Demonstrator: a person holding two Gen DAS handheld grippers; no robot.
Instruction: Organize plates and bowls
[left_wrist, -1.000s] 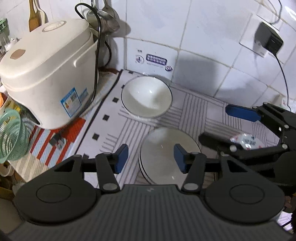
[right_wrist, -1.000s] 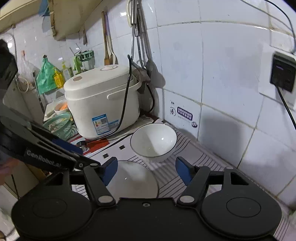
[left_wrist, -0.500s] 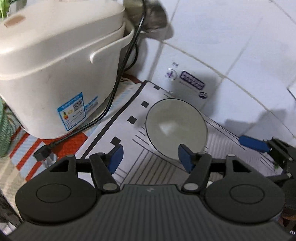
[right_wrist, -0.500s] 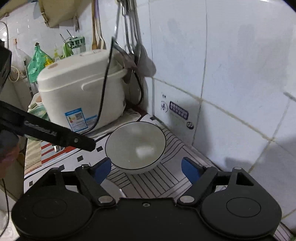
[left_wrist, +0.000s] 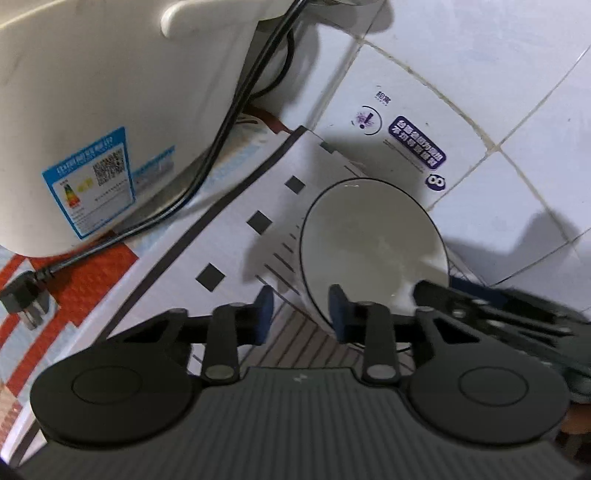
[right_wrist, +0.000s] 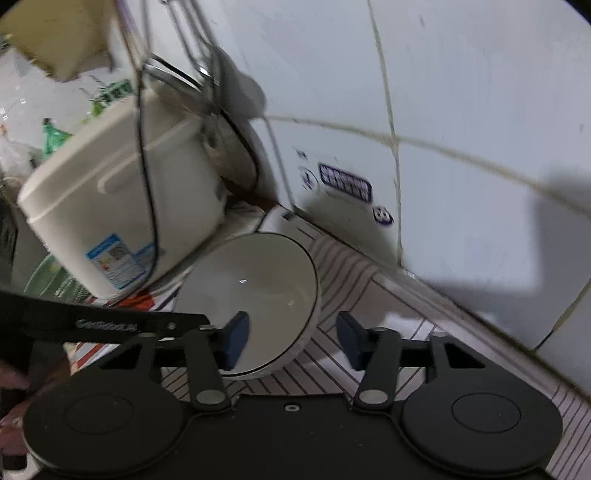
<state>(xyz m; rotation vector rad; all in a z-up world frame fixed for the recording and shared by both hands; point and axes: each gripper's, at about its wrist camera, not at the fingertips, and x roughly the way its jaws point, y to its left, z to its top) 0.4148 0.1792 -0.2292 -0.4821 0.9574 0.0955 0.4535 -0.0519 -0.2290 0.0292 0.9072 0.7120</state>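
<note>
Early yet: white bowl (left_wrist: 373, 247) sits unlifted on the desk (left_wrist: 236, 254). Left claw (left_wrist: 301, 314) and right claw (right_wrist: 291, 338) closing astride its rim, not yet clamped.

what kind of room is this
Most likely a home kitchen counter: a white rice cooker stands beside a white bowl on a patterned mat, against a white tiled wall with utensils hanging on it.
</note>
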